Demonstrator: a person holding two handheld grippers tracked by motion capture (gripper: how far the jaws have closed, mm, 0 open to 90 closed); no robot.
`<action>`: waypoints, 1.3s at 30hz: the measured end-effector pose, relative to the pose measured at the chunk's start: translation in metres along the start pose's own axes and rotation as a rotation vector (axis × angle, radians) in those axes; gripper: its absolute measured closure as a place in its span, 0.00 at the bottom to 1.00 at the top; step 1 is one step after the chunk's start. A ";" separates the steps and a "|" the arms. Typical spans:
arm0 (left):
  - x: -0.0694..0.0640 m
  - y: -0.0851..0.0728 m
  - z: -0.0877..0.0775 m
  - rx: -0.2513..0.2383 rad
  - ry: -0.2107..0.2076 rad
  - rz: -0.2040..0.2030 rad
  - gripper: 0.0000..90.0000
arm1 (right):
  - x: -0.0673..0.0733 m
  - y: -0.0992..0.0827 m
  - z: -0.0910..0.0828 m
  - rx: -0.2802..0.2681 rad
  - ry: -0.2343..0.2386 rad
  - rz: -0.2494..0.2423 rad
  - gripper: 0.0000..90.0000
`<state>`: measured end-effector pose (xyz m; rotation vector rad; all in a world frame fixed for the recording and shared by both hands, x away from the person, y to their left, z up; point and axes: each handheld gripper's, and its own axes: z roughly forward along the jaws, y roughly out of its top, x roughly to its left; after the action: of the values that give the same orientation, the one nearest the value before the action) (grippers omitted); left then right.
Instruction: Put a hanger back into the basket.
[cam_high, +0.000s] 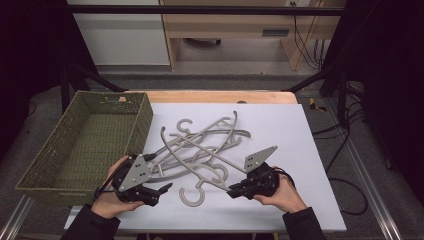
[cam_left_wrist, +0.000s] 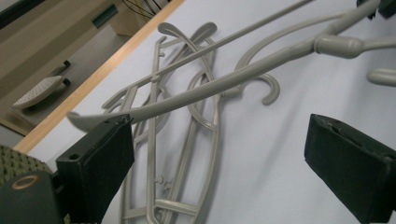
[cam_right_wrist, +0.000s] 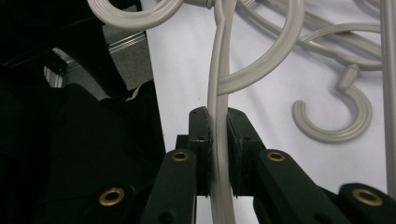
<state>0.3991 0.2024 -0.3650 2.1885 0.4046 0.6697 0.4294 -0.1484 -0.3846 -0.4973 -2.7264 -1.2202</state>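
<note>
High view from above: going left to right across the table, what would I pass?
Green woven basket → left tool → tangled pile of grey hangers → right tool, shut on one hanger's arm.

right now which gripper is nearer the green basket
Left. The left gripper sits just off the green basket's near right corner, open. The right gripper is farther right, across the hanger pile, shut on a hanger arm.

High view looks forward and down across the counter (cam_high: 280, 125). Both gripper views sit close (nearly at surface level), sharing its grey hangers (cam_high: 200, 145) (cam_left_wrist: 187, 135) (cam_right_wrist: 327, 121).
</note>
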 end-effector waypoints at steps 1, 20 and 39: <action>0.000 0.000 0.000 0.000 0.000 0.000 0.09 | 0.000 0.000 0.000 0.000 0.000 0.000 0.91; -0.022 0.010 0.040 0.141 0.017 0.323 0.32 | 0.006 -0.004 0.001 0.054 0.102 -0.024 0.91; -0.030 0.000 0.044 0.092 0.015 0.388 0.70 | 0.007 -0.005 -0.001 0.047 0.144 -0.018 0.91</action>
<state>0.4009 0.1617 -0.3991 2.3756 0.0139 0.8894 0.4213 -0.1503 -0.3857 -0.3656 -2.6372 -1.1451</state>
